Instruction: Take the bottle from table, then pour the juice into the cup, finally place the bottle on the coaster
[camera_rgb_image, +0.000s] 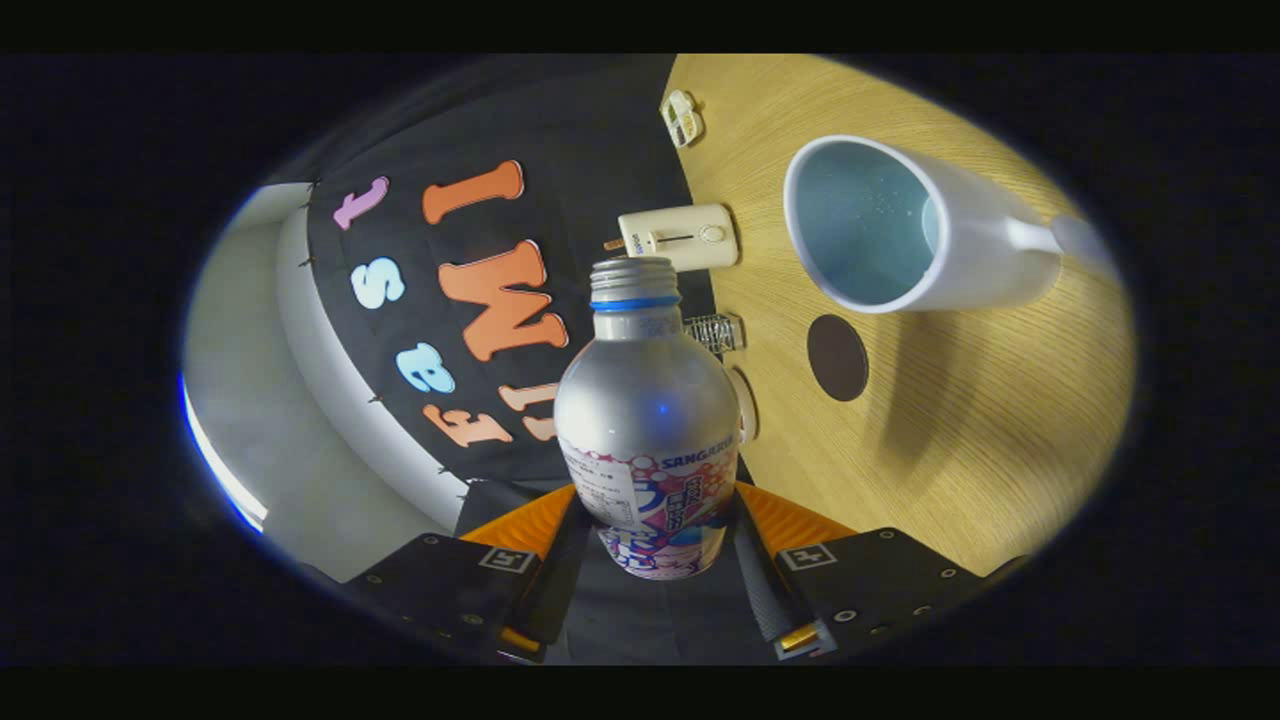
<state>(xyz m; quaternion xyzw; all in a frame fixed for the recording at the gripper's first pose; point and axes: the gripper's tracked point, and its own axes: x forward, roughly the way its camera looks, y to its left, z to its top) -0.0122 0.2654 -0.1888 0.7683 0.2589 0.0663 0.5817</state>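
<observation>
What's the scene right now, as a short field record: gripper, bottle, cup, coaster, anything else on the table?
gripper: shut on the bottle, both fingers pressing its lower body
bottle: silver aluminium drink bottle, cap off, neck with blue ring pointing away from the gripper, lifted and tilted relative to the table
cup: white mug with a handle, mouth facing the camera, beyond the bottle to one side
coaster: dark round disc on the wooden table, between bottle and cup, bare
other: cream box-shaped device beyond the bottle's mouth
</observation>
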